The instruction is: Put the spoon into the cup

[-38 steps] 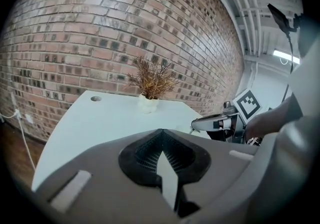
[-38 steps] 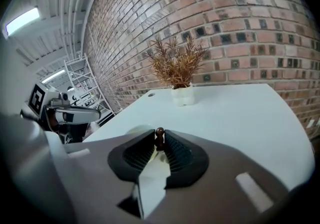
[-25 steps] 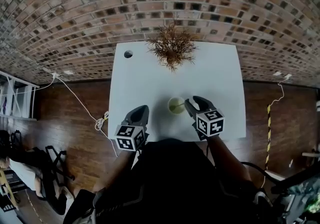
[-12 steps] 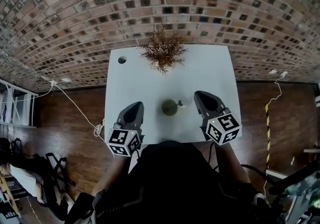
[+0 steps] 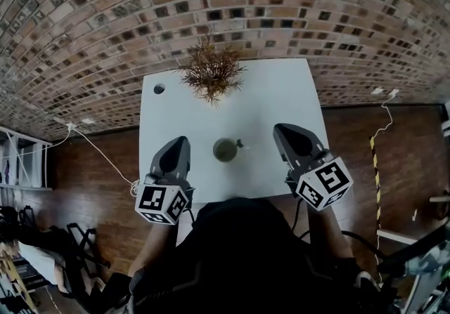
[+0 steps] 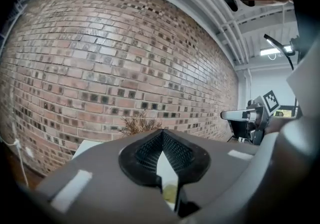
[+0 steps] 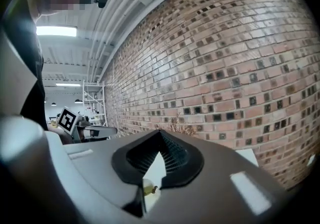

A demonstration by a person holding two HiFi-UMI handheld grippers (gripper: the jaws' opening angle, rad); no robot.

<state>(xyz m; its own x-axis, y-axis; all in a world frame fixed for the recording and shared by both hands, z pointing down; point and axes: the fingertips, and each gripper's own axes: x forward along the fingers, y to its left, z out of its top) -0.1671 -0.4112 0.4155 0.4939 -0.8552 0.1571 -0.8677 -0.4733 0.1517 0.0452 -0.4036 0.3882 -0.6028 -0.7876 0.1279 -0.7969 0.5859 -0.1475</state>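
A pale green cup (image 5: 225,150) stands on the white table (image 5: 267,95), near its front edge. A spoon (image 5: 238,143) rests in the cup, its handle poking out over the right rim. My left gripper (image 5: 181,141) hovers to the left of the cup, shut and empty. My right gripper (image 5: 279,128) hangs to the right of the cup, shut with nothing in it. In the left gripper view the jaws (image 6: 162,132) meet at the tips, and the cup (image 6: 170,194) shows below them. The right gripper view shows the closed jaws (image 7: 160,133) with the cup (image 7: 148,186) beneath.
A dried brown plant (image 5: 209,70) stands at the table's far edge, next to a round hole (image 5: 159,88) at the far left corner. A brick wall (image 5: 232,3) rises behind the table. Cables (image 5: 105,154) lie on the wooden floor at both sides.
Both grippers have risen and drawn apart from the cup. The right gripper, open beside the cup before, has shut empty. The spoon stays in the cup.
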